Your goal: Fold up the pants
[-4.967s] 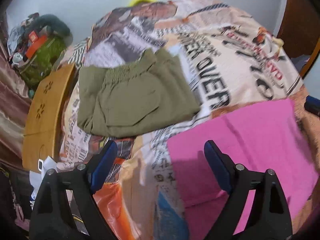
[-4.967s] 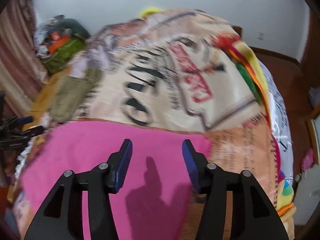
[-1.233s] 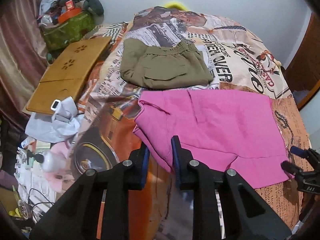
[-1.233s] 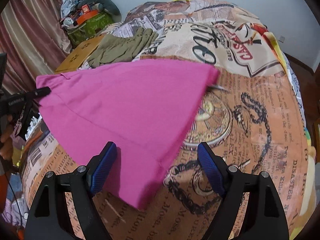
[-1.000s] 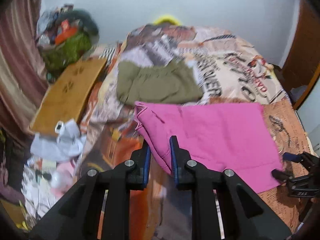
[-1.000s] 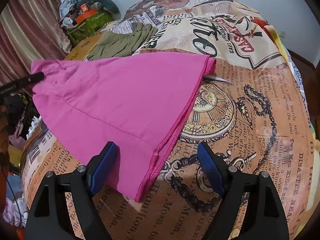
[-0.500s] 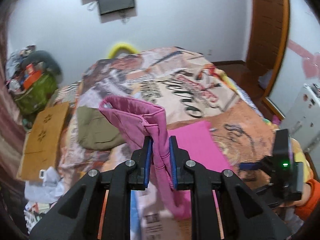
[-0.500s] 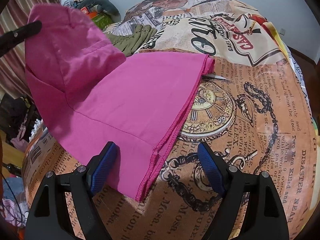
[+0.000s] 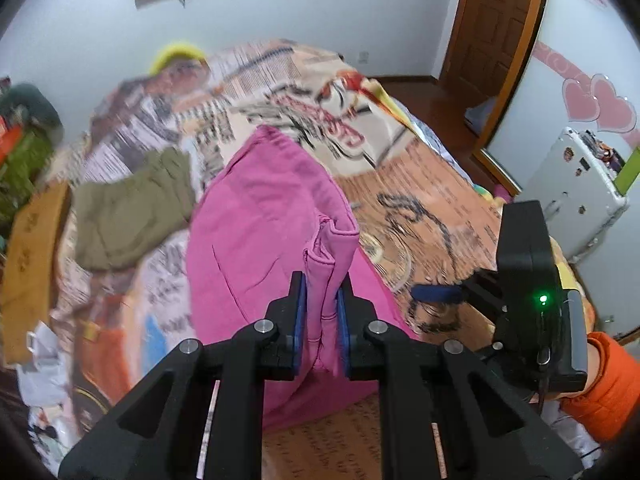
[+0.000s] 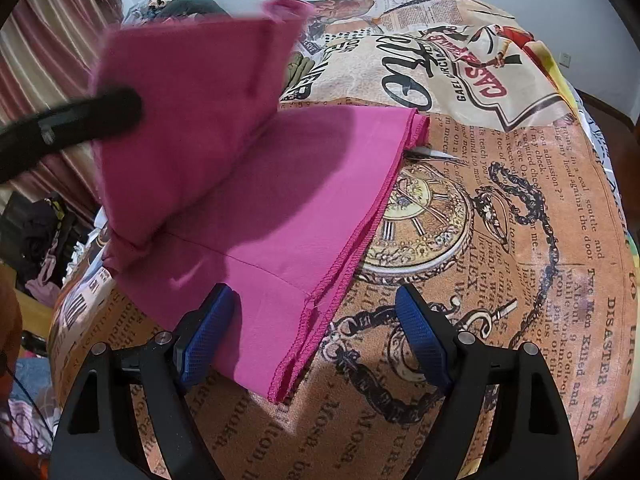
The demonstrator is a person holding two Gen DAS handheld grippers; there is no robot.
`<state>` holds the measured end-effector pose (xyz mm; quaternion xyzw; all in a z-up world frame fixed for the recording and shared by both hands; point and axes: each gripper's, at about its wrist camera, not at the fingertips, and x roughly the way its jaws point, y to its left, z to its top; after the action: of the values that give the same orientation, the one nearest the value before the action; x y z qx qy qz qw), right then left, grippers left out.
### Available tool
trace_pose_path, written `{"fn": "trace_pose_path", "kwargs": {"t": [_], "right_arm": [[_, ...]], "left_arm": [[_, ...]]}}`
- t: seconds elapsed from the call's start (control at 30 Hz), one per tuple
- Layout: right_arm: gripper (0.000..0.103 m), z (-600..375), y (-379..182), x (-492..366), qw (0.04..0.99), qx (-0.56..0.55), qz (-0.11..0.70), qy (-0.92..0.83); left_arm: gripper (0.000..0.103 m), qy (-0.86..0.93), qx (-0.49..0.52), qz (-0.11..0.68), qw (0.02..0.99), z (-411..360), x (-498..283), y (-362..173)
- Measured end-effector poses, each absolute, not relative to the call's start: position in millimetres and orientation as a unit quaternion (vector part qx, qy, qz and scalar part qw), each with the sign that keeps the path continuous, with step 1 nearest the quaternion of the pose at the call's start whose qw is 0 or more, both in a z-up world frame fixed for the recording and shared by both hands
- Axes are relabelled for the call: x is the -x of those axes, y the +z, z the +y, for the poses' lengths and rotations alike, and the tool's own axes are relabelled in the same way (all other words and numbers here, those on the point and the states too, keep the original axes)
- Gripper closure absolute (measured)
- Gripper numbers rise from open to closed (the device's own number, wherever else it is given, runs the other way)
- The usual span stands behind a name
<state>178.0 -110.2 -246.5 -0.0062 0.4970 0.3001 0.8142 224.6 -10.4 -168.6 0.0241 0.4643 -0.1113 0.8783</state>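
Both tongs are over the bed, and I place everything by the pink pants [image 9: 256,236]. Left tongs [image 9: 321,320] are clamped on a bunched edge of the pink pants — the blue pads [image 9: 299,320] press the fabric from both sides, having just squeezed a little tighter, and that edge is lifted clear of the bedspread [image 10: 500,208] and hangs over the part lying flat. From my right wrist view the raised flap of the pants [image 10: 188,120] stands above the flat layer, throwing a shadow on it, with one black finger of the left tongs [image 10: 72,120] across its left side. Right tongs [image 10: 316,340] stand wide with nothing pressed between them — the left pad [image 10: 204,340] lies at the near edge of the pants, the right pad [image 10: 420,340] over bare bedspread just past the stitched hem corner. Beyond the pink pants, on the far left side, lies a folded olive garment [image 9: 132,208], apart from them. My orange sleeve [image 9: 608,388] shows to the right of the pants, behind the right tongs' black body [image 9: 528,288]
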Motion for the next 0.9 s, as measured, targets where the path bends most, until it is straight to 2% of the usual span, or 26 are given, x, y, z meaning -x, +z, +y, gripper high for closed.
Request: {"fn": "trace_pose_path", "kwargs": {"t": [0.2,0.27,0.3,0.33,0.4,0.43,0.63,0.9], "right_arm": [[0.022,-110.5,-246.7,-177.8,0.814,0.005,0.497,0.299],[0.022,-110.8,-246.6,-177.9,0.815,0.004,0.497,0.299],[0.022,-111.6,-246.2,-178.1,0.815,0.004,0.497,0.299],[0.023,-112.1,-246.0,-178.1,0.815,0.003,0.496,0.298],[0.023,-115.0,-244.9,-178.3,0.817,0.0,0.496,0.294],[0.023,-117.2,-244.2,-177.7,0.819,-0.001,0.495,0.292],[0.023,-133.3,-242.2,-174.2,0.825,-0.01,0.492,0.278],[0.023,-157.2,-233.7,-176.8,0.838,-0.025,0.482,0.256]], "left_arm": [[0.089,-0.127,-0.022,0.488,0.863,-19.6,-225.3,-183.3],[0.085,-0.123,-0.038,0.483,0.866,-24.6,-222.0,-183.7],[0.075,-0.123,-0.044,0.482,0.866,-26.0,-219.9,-183.4],[0.058,-0.124,-0.051,0.481,0.866,-27.5,-218.0,-182.6],[0.037,-0.122,-0.058,0.469,0.873,-26.2,-214.6,-178.5],[0.033,-0.115,-0.061,0.455,0.881,-23.8,-211.9,-174.1],[0.021,-0.057,-0.09,0.43,0.897,0.1,-223.9,-162.7],[0.019,-0.003,-0.069,0.475,0.878,59.4,-293.3,-180.6]]}}
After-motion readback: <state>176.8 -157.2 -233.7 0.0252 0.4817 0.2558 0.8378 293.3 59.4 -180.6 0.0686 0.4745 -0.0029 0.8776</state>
